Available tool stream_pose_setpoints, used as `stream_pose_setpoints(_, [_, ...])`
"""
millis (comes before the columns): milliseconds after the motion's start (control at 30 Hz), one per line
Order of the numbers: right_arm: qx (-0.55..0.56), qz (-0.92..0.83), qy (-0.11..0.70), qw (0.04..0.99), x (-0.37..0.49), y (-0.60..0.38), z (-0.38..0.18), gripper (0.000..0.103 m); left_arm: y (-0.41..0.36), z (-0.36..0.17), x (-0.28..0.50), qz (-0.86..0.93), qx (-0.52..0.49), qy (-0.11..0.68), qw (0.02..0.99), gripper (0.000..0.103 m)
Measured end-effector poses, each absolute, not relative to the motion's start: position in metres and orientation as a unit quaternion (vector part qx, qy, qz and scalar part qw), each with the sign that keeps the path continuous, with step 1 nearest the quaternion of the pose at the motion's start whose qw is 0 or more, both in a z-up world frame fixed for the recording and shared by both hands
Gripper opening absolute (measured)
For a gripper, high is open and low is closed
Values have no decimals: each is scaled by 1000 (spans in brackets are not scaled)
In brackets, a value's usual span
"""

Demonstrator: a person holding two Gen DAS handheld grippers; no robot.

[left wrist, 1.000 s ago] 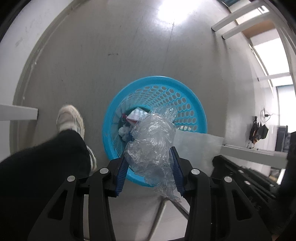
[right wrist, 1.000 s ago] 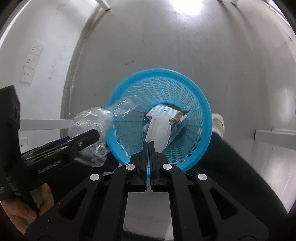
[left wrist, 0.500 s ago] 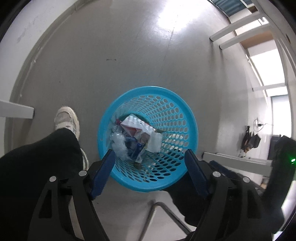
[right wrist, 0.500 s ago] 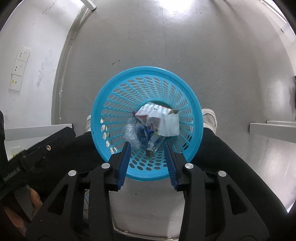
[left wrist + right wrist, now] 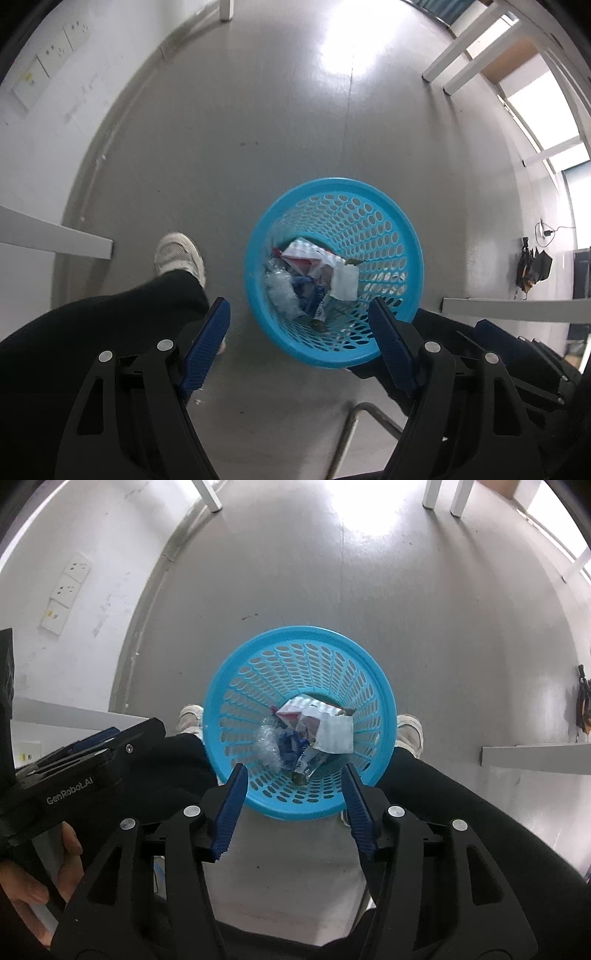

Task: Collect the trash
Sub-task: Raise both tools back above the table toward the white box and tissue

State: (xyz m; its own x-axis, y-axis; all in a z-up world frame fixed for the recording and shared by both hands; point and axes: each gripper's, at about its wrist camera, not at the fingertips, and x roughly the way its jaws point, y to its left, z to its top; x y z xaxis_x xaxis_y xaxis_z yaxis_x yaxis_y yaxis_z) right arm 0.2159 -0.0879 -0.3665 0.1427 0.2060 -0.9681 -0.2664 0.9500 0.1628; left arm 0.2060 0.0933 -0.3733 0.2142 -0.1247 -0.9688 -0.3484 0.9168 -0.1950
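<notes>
— Above the blue basket (image 5: 402, 236), both claws are held spread with nothing between them: left claw (image 5: 299, 347), right claw (image 5: 293, 808), its jaws just opened wider. The trash (image 5: 314, 734) lies at the bottom.

— More litter must be sought; legs and desk frames crowd the floor (image 5: 277, 129).

Both my wrist cameras look steeply down past my fingers; they share the blue basket (image 5: 402, 236) (image 5: 384, 701), mid-frame.
</notes>
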Motion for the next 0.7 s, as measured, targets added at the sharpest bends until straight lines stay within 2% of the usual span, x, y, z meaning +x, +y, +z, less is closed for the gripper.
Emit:
stream_pose_setpoints(333, [-36,171,577,798,172,-102,-312,67,86,-333,174,80,-141,577,801,83])
stream_pose_setpoints(533, [-33,178,555,812,146,-112,-285,69,72,-304,151,63,-102,561,819,83])
stream_pose_setpoints(700, [-28,192,531,825,122,-117,-260,73,68,-272,125,40,-97,539,836,87])
